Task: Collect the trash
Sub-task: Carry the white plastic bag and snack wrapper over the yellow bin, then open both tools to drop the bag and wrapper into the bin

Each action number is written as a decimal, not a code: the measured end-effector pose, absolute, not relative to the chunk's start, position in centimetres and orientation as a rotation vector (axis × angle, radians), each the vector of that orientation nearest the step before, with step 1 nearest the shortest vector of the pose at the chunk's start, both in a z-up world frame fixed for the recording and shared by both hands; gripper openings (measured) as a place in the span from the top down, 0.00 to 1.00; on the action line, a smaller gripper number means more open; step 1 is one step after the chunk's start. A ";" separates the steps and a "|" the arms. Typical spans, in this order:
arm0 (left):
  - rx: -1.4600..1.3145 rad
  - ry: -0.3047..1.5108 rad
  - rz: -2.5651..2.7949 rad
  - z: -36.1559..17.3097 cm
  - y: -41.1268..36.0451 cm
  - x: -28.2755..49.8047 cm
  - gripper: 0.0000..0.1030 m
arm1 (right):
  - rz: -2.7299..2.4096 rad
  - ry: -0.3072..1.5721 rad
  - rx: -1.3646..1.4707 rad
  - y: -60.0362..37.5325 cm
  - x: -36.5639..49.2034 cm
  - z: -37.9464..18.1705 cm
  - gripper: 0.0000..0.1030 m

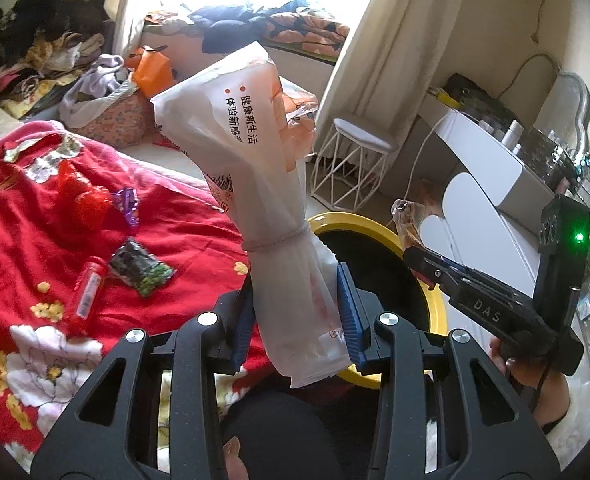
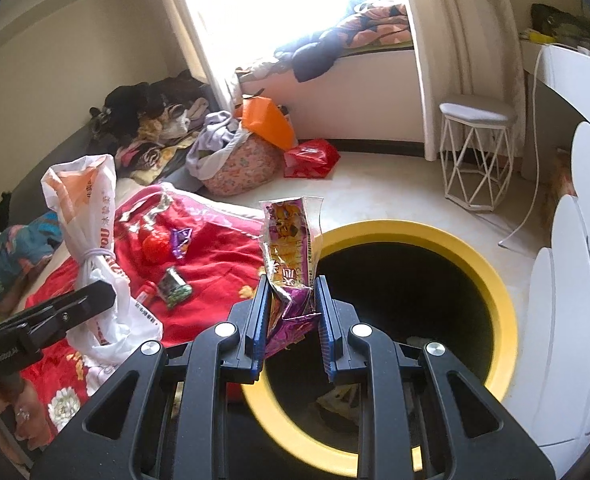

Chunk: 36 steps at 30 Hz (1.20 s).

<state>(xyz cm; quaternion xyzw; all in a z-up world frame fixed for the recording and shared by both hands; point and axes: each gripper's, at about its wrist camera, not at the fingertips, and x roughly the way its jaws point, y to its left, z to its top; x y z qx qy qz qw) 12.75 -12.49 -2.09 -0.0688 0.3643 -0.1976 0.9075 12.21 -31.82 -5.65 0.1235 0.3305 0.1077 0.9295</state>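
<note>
My left gripper [image 1: 295, 316] is shut on a tied white plastic bag [image 1: 251, 140] with orange print, held upright beside the bed; the bag also shows in the right wrist view [image 2: 91, 216]. My right gripper [image 2: 291, 312] is shut on a purple and yellow snack wrapper [image 2: 291, 248], held over the near rim of the yellow-rimmed black bin [image 2: 491, 276]. The bin also shows in the left wrist view [image 1: 431, 264]. On the red blanket [image 1: 23, 248] lie a green snack packet [image 1: 141, 268], a small red bottle [image 1: 87, 288], a purple wrapper [image 1: 129, 204] and a red plastic piece [image 1: 83, 196].
A white wire stool [image 2: 475, 152] stands on the floor past the bin. White cabinets [image 2: 567, 280] line the right side. A floral bag of clothes [image 2: 235, 164], an orange bag [image 2: 267, 120] and a red bag [image 2: 311, 158] sit beyond the bed.
</note>
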 end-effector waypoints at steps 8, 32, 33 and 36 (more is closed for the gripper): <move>-0.133 0.769 -0.440 -2.8 -14.4 13.5 0.70 | 0.181 0.684 0.285 -33.9 12.4 -6.1 0.79; -0.058 0.949 -0.553 -9.6 -22.4 16.8 0.69 | 0.071 0.807 0.295 -40.4 15.7 -10.0 0.79; -0.055 0.957 -0.551 -9.9 -22.6 17.0 0.69 | 0.077 0.816 0.298 -40.4 15.9 -10.2 0.79; -0.047 0.968 -0.560 -10.5 -23.1 17.5 0.69 | 0.082 0.830 0.301 -40.5 16.4 -10.6 0.77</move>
